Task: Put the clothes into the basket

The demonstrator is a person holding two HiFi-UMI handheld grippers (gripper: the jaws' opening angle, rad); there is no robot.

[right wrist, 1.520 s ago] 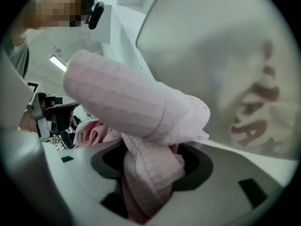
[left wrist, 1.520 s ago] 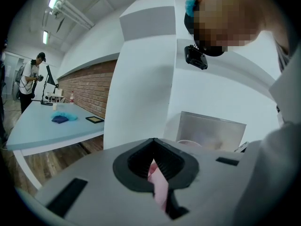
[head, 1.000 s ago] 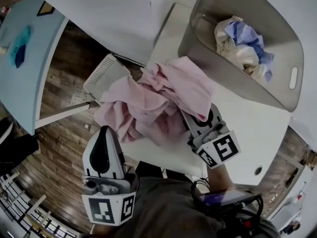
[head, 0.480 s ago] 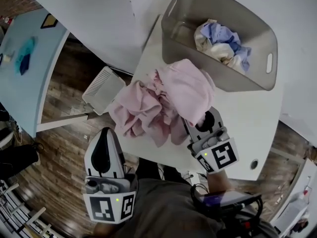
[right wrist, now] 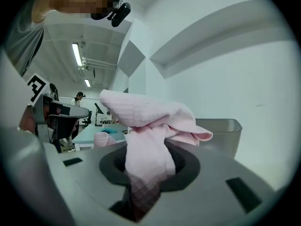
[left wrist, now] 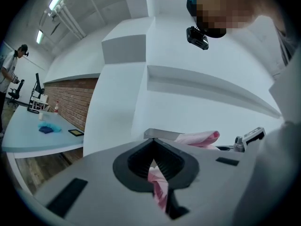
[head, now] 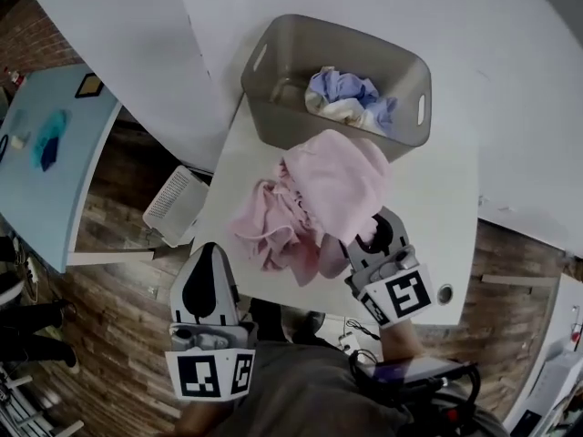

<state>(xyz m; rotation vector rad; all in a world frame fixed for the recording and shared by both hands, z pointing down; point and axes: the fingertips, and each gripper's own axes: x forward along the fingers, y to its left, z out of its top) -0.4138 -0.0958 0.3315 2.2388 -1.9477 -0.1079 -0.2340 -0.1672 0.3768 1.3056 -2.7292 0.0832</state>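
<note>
White table, perhaps a perforated chair beside

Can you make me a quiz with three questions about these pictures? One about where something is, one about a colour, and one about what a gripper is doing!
1. Where does the basket stand?
A) on the white table
B) on the wooden floor
C) on a chair

2. What colour is the garment that the right gripper holds?
A) green
B) pink
C) black

3. What are the right gripper's fingers doing?
A) spread wide, empty
B) pinching the basket's rim
C) shut on the garment

Answers:
1 A: the basket stands at the tabletop's far end.
2 B: the cloth looks pink in every view.
3 C: the right gripper view shows cloth pinched between them.
</note>
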